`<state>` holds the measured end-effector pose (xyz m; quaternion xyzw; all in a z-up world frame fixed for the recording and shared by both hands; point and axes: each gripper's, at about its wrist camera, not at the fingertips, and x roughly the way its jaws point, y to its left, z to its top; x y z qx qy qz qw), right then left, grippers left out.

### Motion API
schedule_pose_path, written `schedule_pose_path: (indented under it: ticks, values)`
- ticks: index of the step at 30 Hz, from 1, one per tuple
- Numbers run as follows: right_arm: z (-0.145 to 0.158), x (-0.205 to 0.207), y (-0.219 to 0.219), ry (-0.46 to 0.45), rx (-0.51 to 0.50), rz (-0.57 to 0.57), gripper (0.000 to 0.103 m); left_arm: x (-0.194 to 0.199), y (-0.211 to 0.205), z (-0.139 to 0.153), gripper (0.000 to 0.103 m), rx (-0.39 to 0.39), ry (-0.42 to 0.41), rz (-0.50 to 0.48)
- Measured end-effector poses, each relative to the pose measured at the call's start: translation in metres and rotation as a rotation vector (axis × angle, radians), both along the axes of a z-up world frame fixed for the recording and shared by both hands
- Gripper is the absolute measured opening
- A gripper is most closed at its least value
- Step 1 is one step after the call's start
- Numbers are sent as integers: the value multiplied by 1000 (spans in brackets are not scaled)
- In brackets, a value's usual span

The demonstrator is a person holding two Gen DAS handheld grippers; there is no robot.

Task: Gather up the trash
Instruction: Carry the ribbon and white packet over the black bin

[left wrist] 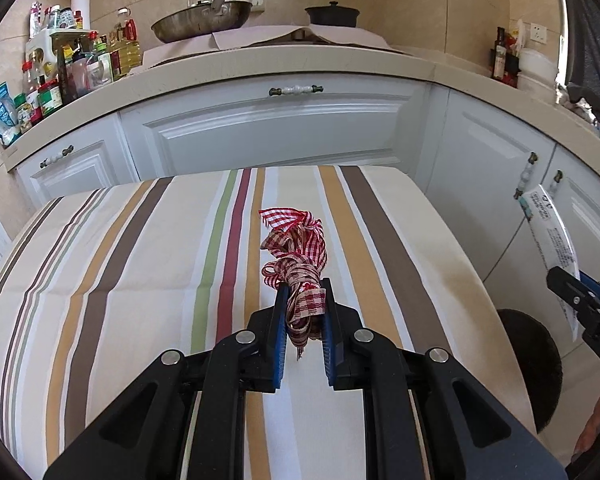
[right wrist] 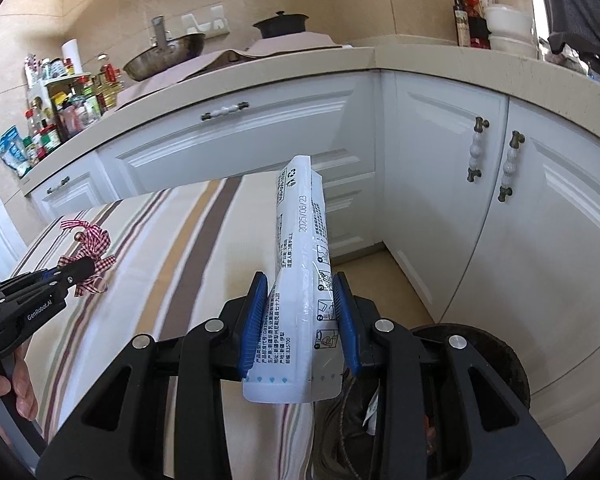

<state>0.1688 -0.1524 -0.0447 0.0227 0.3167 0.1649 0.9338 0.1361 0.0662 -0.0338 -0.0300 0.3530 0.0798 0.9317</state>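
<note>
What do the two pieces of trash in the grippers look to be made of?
Ribbon in the left gripper: woven fabric, matte, likely; red-white gingham, frayed end, limp loops.
Wrapper in the right gripper: thin plastic film, glossy white, probably; shiny creases, printed text, sealed edge.

both wrist views face cabinets (left wrist: 276,136), sharing striped table (right wrist: 204,240)

Left gripper (left wrist: 304,300) and right gripper (right wrist: 302,304) both reach forward, jaws apparently clamped tight.
</note>
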Motion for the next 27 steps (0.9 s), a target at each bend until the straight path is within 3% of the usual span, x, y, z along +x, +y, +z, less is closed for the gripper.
schedule_pose_path:
  ticks: [27]
  values:
    - [36, -117, 16, -122, 1, 47, 33, -112, -7, 25, 16, -4, -140, -36]
